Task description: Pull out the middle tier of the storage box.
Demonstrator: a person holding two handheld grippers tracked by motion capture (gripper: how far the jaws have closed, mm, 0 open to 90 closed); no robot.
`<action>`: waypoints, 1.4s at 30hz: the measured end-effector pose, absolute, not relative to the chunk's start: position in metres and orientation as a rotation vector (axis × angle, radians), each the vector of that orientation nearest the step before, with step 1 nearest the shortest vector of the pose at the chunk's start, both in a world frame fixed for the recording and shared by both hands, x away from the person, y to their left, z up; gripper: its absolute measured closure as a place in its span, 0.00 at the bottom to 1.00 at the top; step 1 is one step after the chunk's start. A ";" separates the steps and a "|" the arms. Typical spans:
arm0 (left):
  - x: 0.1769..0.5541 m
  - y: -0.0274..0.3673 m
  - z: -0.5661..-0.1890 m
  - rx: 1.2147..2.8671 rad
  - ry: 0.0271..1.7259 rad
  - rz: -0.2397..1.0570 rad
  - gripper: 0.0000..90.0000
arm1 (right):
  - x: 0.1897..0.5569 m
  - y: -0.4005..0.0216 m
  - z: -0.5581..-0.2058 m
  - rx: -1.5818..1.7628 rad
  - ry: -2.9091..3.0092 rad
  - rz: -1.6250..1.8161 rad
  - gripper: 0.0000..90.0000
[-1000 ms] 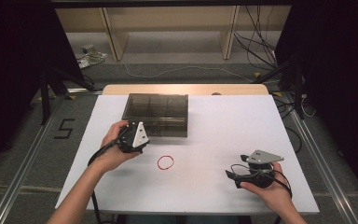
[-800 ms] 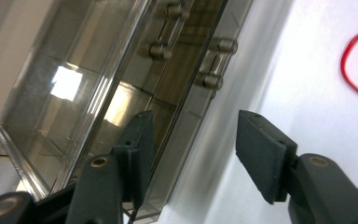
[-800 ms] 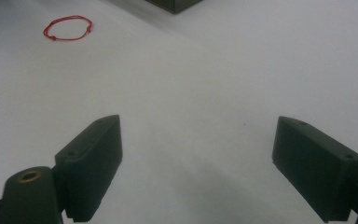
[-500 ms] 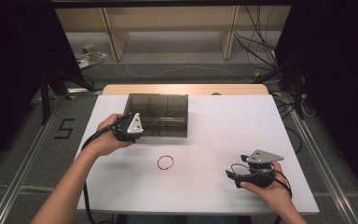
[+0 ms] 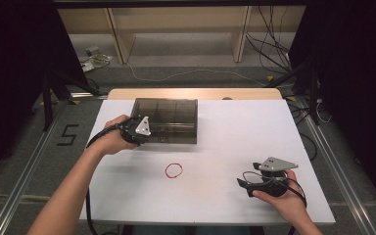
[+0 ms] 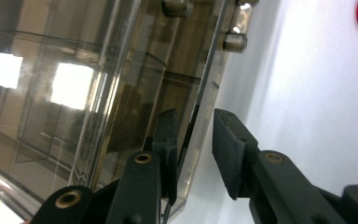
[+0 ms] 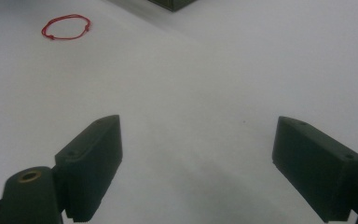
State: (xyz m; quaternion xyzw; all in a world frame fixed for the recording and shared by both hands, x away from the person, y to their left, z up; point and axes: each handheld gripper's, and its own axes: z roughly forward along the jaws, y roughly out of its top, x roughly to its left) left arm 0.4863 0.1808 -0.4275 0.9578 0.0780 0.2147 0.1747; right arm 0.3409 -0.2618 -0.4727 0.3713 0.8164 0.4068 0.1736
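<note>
1. Smoked transparent compartment box [image 5: 169, 117] at upper centre of the high view, on the white table [image 5: 235, 137], its left front corner touching the left gripper [image 5: 147, 132].
2. In the left gripper view, the same box [image 6: 98, 93] across the left and centre of the frame, its thin front wall running down between the two black jaws.
3. Left gripper [image 6: 193, 144] jaws just been closing, one inside the wall, one outside; a narrow gap on the outer side, so not yet clamped on the wall.
4. Left hand [image 5: 112, 139] wrapped around the gripper body, left of the box, grey plate facing up.
5. Red rubber band [image 5: 174, 170] flat on the table, centre of the high view, below the box and well apart from both grippers.
6. Right gripper [image 5: 242, 185] low at lower right of the high view, held in the right hand [image 5: 281, 198].
7. In the right gripper view, jaws [image 7: 198, 172] spread wide over bare table, nothing between; red band [image 7: 66, 26] far off at upper left.
</note>
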 end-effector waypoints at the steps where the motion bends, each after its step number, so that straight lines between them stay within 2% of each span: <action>1: 0.488 0.180 -0.427 2.735 0.210 0.598 0.79 | 0.341 -0.262 -0.473 1.054 2.316 1.153 0.18; 17: 0.499 0.177 -0.428 2.816 0.148 0.527 0.86 | 0.341 -0.262 -0.473 1.056 2.321 1.153 0.18; 23: 0.505 0.172 -0.424 2.878 0.063 0.493 0.89 | 0.341 -0.262 -0.473 1.060 2.316 1.155 0.18; 42: 0.504 0.175 -0.423 2.872 0.003 0.435 0.93 | 0.341 -0.262 -0.473 1.060 2.310 1.155 0.18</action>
